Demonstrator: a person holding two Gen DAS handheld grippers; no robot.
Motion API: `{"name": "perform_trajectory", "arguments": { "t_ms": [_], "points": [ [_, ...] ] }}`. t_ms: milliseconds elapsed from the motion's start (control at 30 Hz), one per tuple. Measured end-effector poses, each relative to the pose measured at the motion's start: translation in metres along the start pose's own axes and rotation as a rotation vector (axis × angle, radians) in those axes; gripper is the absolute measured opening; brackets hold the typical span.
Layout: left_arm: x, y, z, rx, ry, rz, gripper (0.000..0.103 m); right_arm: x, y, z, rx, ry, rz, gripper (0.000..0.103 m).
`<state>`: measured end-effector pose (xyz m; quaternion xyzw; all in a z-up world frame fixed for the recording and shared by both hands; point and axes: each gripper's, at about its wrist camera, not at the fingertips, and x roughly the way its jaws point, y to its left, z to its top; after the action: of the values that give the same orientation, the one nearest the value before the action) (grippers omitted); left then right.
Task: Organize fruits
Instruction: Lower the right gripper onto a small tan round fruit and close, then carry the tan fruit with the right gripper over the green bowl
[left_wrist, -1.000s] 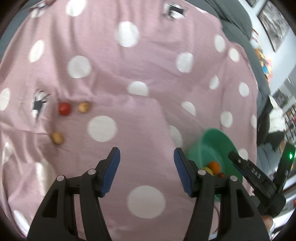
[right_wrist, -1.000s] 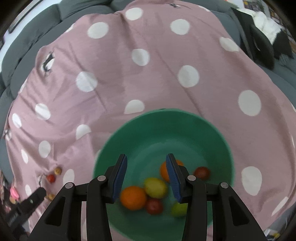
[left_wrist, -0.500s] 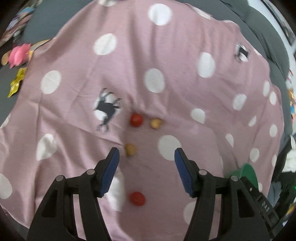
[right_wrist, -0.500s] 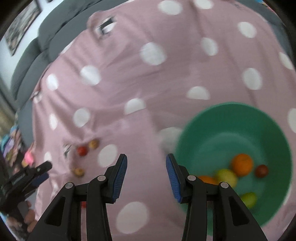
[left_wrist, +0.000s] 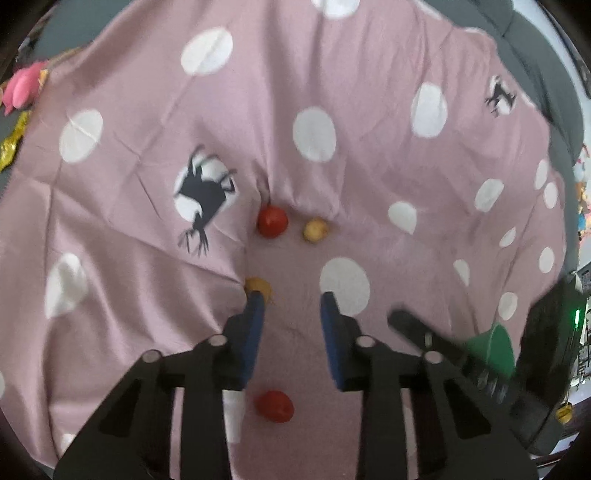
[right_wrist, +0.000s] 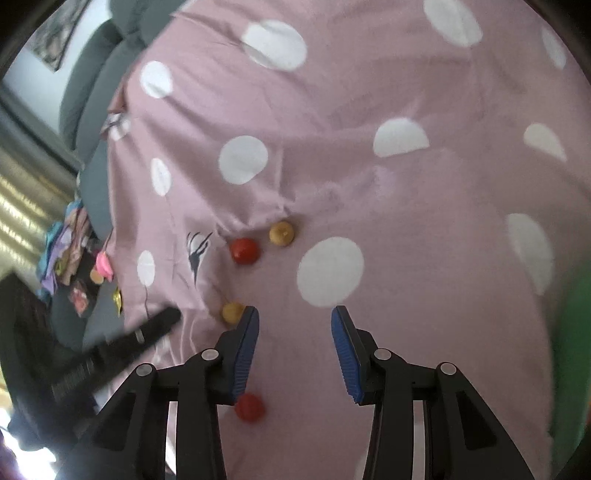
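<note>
Several small fruits lie on the pink polka-dot sheet: a red one beside a yellow one, a yellow one at my left gripper's left fingertip, and a nearer red one below its jaws. My left gripper is open and empty. My right gripper is open and empty above the same fruits: red, yellow, yellow, red. The green bowl shows at the left wrist view's right edge, and as a green blur in the right wrist view.
Grey sofa cushions border the sheet. A pink toy and colourful clutter lie off the sheet's left edge. The right gripper shows in the left wrist view; the left gripper shows in the right wrist view.
Both grippers swung left from the green bowl toward the loose fruits. The bowl slid to the right edge of both views. Both stayed open.
</note>
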<state>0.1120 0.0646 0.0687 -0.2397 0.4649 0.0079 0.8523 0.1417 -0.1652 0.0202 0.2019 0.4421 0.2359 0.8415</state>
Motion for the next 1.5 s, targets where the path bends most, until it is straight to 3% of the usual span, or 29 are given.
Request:
{"name": "perform_trajectory", "arguments": {
  "t_ms": [100,433,633,700,833,967,1233,1500],
  "points": [
    [0.018,0.000,0.000,-0.011,0.050,0.024,0.021,0.021,0.001,0.019,0.026,0.043,0.021,0.035],
    [0.048,0.010,0.006,-0.109,0.133,0.067,0.021,0.089,0.025,0.060,-0.027,0.098,-0.026,0.035],
    [0.051,0.020,0.010,-0.162,0.110,0.049,0.021,0.117,0.026,0.064,-0.047,0.121,-0.084,0.035],
    [0.050,0.026,0.013,-0.187,0.099,0.046,0.021,0.120,0.027,0.062,-0.056,0.122,-0.085,0.030],
    [0.054,0.035,0.015,-0.225,0.116,0.018,0.021,0.109,0.029,0.056,-0.083,0.097,-0.101,0.030],
    [0.057,0.039,0.016,-0.235,0.120,0.022,0.023,0.077,0.016,0.045,-0.025,0.064,-0.041,0.030],
    [0.056,0.024,0.020,-0.245,0.103,0.027,0.032,0.009,-0.004,-0.011,0.012,-0.026,-0.083,0.030],
    [0.076,0.015,0.028,-0.221,0.096,0.058,0.030,-0.008,-0.004,-0.022,-0.010,-0.083,-0.095,0.030]
  ]
}}
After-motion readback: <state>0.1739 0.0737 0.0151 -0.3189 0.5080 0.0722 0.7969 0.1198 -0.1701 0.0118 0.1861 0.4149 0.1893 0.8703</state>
